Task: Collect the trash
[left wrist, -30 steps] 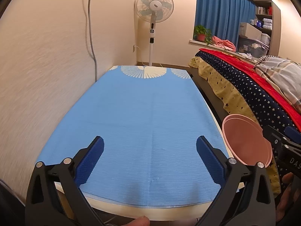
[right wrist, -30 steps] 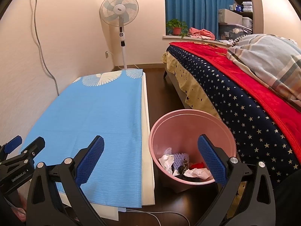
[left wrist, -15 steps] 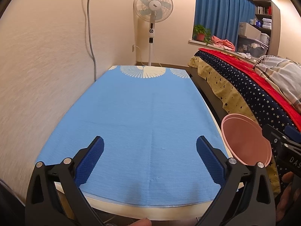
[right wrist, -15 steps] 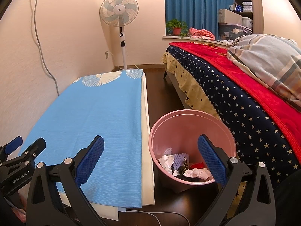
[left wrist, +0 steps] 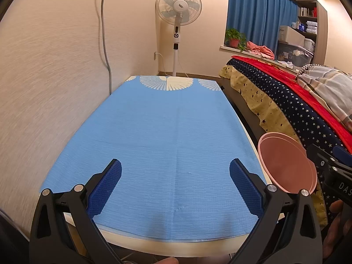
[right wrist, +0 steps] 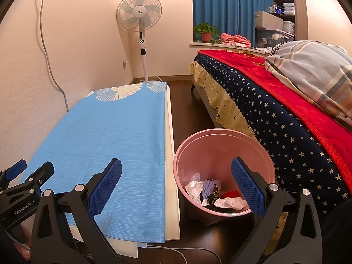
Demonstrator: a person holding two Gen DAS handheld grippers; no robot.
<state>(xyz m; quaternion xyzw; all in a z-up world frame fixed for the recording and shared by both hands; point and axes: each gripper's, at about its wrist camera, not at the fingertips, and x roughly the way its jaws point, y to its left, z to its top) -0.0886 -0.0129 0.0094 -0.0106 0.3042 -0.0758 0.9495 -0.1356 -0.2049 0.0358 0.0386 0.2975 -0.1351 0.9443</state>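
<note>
Nothing is shifting since a second ago. Crumpled trash (right wrist: 228, 202) is lying inside the pink bin (right wrist: 220, 136) on the floor between table (right wrist: 170, 154) and bed (right wrist: 286, 118). Both the left gripper (left wrist: 175, 186) and right gripper (right wrist: 176, 186) are hovering with fingers apart, holding nothing.

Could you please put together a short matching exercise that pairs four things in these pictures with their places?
Things:
1. pink bin
2. crumpled paper
3. standing fan
4. potted plant

Places:
A. on the window ledge by the blue curtain
B. on the floor between the blue-covered table and the bed
C. by the wall beyond the far end of the table
D. inside the bin, at the bottom

Pairs: 1-B, 2-D, 3-C, 4-A
</note>
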